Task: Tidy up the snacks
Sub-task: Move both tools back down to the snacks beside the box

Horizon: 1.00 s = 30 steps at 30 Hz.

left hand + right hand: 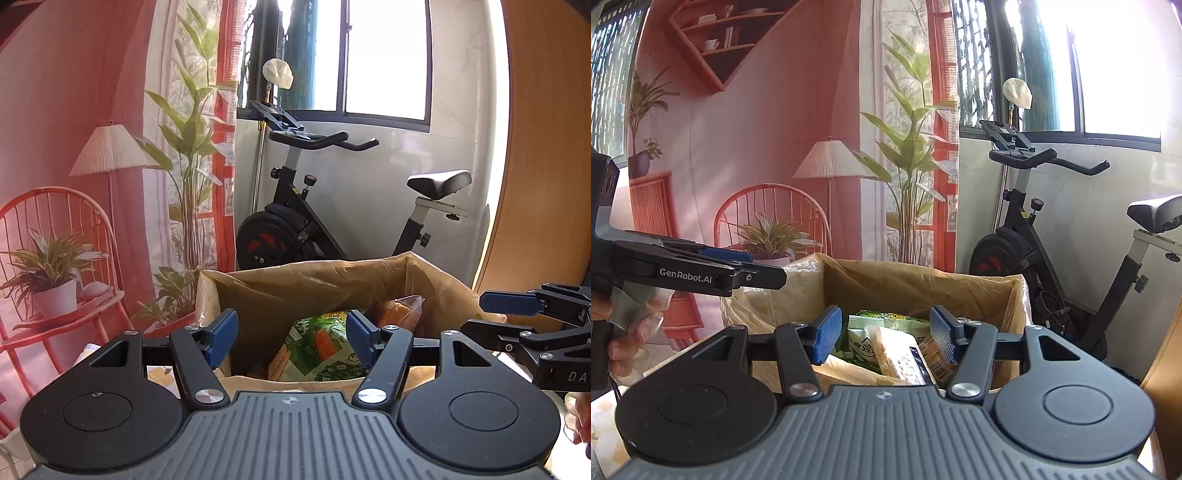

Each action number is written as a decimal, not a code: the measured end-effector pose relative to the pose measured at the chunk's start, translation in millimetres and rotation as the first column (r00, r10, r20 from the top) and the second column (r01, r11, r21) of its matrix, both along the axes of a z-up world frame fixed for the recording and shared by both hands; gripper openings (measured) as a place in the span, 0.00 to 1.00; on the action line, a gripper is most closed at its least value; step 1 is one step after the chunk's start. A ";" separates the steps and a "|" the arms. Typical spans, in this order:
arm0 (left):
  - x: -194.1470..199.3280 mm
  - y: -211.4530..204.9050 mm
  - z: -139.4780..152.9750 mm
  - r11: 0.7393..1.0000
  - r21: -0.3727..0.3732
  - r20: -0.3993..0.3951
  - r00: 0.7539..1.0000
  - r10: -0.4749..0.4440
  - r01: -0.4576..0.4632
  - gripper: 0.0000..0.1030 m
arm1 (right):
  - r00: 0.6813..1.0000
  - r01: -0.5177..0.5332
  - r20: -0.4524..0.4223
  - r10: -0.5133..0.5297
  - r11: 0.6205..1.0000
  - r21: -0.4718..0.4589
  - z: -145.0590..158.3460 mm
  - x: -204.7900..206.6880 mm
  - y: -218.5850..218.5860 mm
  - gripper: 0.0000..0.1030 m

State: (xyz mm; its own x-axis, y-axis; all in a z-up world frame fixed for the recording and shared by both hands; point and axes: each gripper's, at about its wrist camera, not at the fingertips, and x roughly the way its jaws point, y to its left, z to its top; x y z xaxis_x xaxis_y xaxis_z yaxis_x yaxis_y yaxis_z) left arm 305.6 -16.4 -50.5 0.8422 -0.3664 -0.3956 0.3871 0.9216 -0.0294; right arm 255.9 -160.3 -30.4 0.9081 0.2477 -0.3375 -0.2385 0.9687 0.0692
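- Brown cardboard box (280, 291), lined with a crinkled clear plastic bag, stands open-topped just ahead of both grippers and holds the snacks.
- Inside it, the left wrist view shows a green snack packet (317, 350) printed with a carrot, and an orange packet (400, 312) behind it to the right.
- From the right wrist view, a pale wrapped bar (890, 354) lies on top of the green packets (882, 321).
- Left gripper (291, 338) hangs over the near rim, fingers roughly half open, nothing between them.
- Right gripper (886, 334) likewise: fingers partly apart, empty.
- "GenRobot.AI" reads on the left gripper's side in the right view.
- Behind the box: one exercise bike (332, 206) under a window (384, 59), and a printed red backdrop (92, 147).
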 end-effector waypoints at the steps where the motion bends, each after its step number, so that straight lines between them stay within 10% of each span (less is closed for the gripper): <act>1: -3.9 2.8 1.2 1.000 -0.006 0.001 1.000 0.002 -0.002 0.65 | 1.000 -0.007 0.001 0.007 1.000 0.004 0.3 -3.2 1.4 0.55; 30: -54.6 7.8 -96.0 1.000 -0.027 -0.229 0.973 -0.018 0.012 0.52 | 0.974 0.030 -0.224 -0.016 0.998 0.059 -105.3 -60.8 -24.0 0.46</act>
State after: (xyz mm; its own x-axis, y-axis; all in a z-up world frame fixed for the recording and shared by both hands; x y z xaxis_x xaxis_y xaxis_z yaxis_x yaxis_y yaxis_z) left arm 250.9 -8.5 -146.5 0.7243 -0.3907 -0.5680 0.3811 0.9135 -0.1424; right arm 195.1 -184.3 -135.7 0.8171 0.2547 -0.5171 -0.1883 0.9658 0.1781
